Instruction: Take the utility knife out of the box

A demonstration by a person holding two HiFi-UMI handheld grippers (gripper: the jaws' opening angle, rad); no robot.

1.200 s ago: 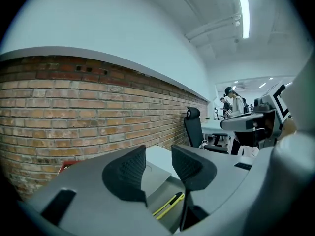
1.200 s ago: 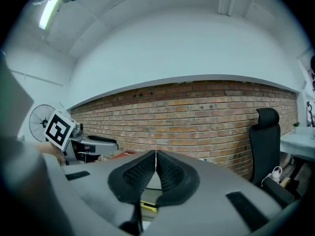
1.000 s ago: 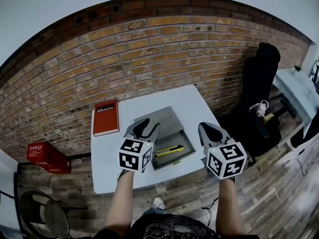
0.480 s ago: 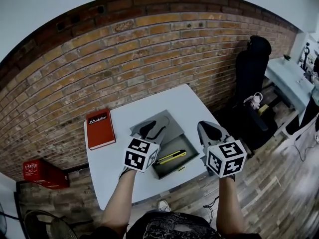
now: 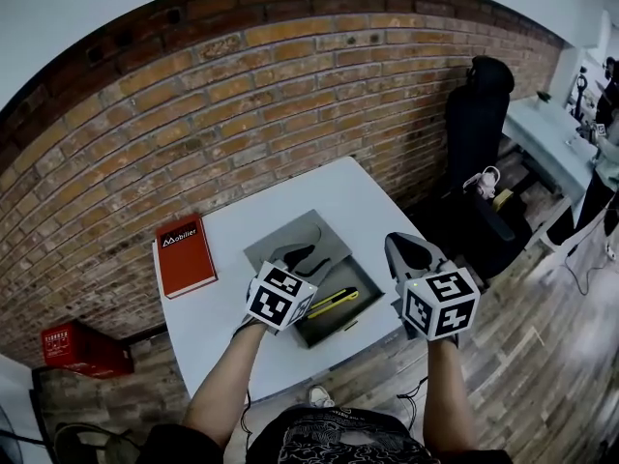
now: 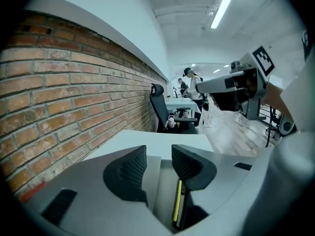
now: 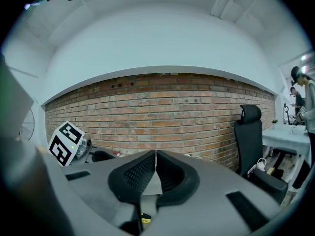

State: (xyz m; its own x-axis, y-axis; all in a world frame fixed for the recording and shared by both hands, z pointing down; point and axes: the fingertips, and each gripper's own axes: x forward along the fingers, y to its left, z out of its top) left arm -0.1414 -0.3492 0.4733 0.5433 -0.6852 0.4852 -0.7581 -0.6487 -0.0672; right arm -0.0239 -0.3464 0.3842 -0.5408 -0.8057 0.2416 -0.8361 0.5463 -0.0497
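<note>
A yellow utility knife [image 5: 334,303] lies inside an open grey box [image 5: 366,280] on the white table [image 5: 358,201]; the box's lid [image 5: 290,238] lies flat behind it. My left gripper [image 5: 302,257] hangs over the box's left part, tilted down, jaws open with nothing between them. In the left gripper view the left gripper [image 6: 158,162] looks into the box, and the knife [image 6: 177,201] shows just below its right jaw. My right gripper [image 5: 411,251] is held to the right of the box, shut and empty. In the right gripper view the right gripper [image 7: 155,167] has its pads together.
A red book [image 5: 184,254] lies on the table's left side. A brick wall runs behind. A black office chair [image 5: 474,114] and a white desk [image 5: 556,133] stand to the right, a red crate [image 5: 82,349] on the floor at left.
My left gripper has come down and tipped forward over the box. The right gripper has shifted only a little. The head view has swung, so the table sits further left.
</note>
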